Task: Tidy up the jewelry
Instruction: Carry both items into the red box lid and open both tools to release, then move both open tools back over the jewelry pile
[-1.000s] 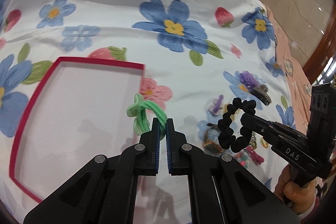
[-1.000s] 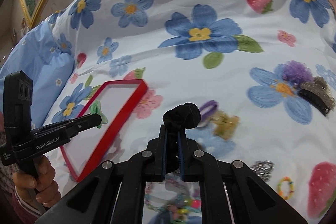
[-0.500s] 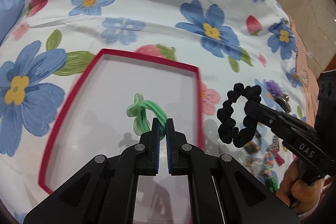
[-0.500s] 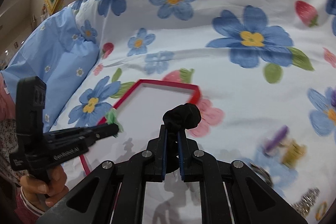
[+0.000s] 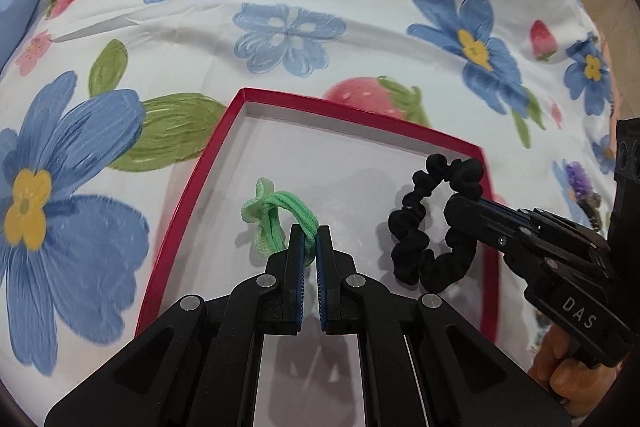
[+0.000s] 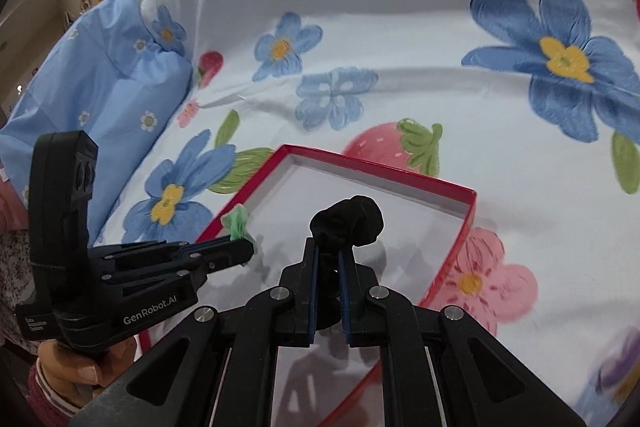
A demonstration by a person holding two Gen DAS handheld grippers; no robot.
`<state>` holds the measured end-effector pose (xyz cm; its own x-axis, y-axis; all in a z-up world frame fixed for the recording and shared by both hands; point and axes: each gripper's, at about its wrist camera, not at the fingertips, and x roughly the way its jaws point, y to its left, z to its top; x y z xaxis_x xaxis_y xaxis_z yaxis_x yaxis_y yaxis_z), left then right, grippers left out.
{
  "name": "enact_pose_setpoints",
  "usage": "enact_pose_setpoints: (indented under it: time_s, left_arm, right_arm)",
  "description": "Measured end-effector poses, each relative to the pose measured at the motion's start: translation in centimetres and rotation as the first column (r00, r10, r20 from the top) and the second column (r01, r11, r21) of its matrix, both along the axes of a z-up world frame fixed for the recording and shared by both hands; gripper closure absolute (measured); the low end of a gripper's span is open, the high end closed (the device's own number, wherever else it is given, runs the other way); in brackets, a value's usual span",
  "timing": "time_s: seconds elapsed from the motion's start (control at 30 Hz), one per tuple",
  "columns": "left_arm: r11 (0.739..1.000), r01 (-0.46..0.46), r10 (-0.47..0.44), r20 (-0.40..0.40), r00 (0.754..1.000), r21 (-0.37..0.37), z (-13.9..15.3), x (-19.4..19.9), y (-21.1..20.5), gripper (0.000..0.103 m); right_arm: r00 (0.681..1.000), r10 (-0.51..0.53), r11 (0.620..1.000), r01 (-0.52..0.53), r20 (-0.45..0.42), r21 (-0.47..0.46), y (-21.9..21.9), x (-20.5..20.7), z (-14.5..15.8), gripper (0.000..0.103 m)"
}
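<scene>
A shallow red-rimmed box with a white floor lies on the floral bedsheet; it also shows in the right wrist view. My left gripper is shut on a green hair tie and holds it over the box's left part. The tie also shows in the right wrist view. My right gripper is shut on a black scrunchie over the box's right part. In the left wrist view the scrunchie hangs as a loop from the right gripper.
A white bedsheet with blue flowers and strawberries covers the bed. A light blue pillow lies at the far left. A purple hair clip lies to the right of the box.
Both grippers have moved left from the pile of accessories to above the red box, carrying the green tie and the black scrunchie with them.
</scene>
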<state>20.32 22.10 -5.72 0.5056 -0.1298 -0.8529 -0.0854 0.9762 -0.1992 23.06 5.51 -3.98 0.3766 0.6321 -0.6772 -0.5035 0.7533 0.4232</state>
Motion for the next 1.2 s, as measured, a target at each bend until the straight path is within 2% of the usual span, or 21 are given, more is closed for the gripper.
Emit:
enact_pose_setpoints:
  time_s: [0.37,0.47,0.53,0.63,0.77,0.87,0.97,1.1,1.13,1.2]
  left_arm:
    - [0.999,0.01,-0.008,-0.057,0.998,0.047,-2.1,1.7,-0.4,0.097]
    - [0.999,0.008,-0.005,-0.057,0.998,0.051,-2.0,1.7,-0.4,0.091]
    - [0.998,-0.001,0.004,-0.053,0.999,0.057,-1.9,1.6,-0.4,0.08]
    - [0.998,-0.017,0.019,-0.045,0.999,0.052,-1.5,1.3,-0.1,0.072]
    - [0.998,-0.036,0.038,-0.038,0.999,0.049,-1.0,0.5,0.1,0.069]
    - [0.997,-0.059,0.06,-0.025,0.998,0.043,-0.4,-0.5,0.1,0.06]
    - [0.997,-0.074,0.074,-0.001,0.997,0.015,0.7,-1.8,-0.1,0.06]
    - [0.995,-0.099,0.1,0.039,0.994,-0.026,2.1,-3.6,-0.5,0.05]
    - [0.994,-0.104,0.106,0.047,0.993,-0.04,2.4,-4.0,-0.7,0.049]
    - [0.993,-0.107,0.11,0.057,0.992,-0.059,2.9,-4.6,-1.2,0.049]
  right_arm:
    - [0.999,0.011,0.996,-0.014,-0.037,-0.086,0.4,1.5,-2.0,0.09]
    - [0.999,0.013,0.996,-0.016,-0.035,-0.092,0.4,1.5,-1.9,0.088]
    - [0.999,0.008,0.996,-0.011,-0.034,-0.088,0.3,1.5,-1.8,0.078]
    - [1.0,0.002,0.997,-0.004,-0.03,-0.075,0.2,1.5,-1.5,0.064]
    - [1.0,-0.013,0.998,0.012,-0.018,-0.056,-0.4,1.3,-0.8,0.062]
    - [1.0,-0.022,0.999,0.022,-0.012,-0.033,-1.1,0.7,-0.2,0.062]
    - [1.0,-0.024,1.0,0.024,-0.001,-0.003,-2.1,-0.3,0.5,0.061]
    - [0.999,-0.034,0.999,0.034,0.017,0.011,-3.7,-1.9,1.2,0.051]
    - [0.999,-0.037,0.999,0.037,0.017,0.015,-4.1,-2.3,1.3,0.046]
    - [0.999,-0.049,0.998,0.048,0.019,0.026,-5.1,-3.1,1.6,0.044]
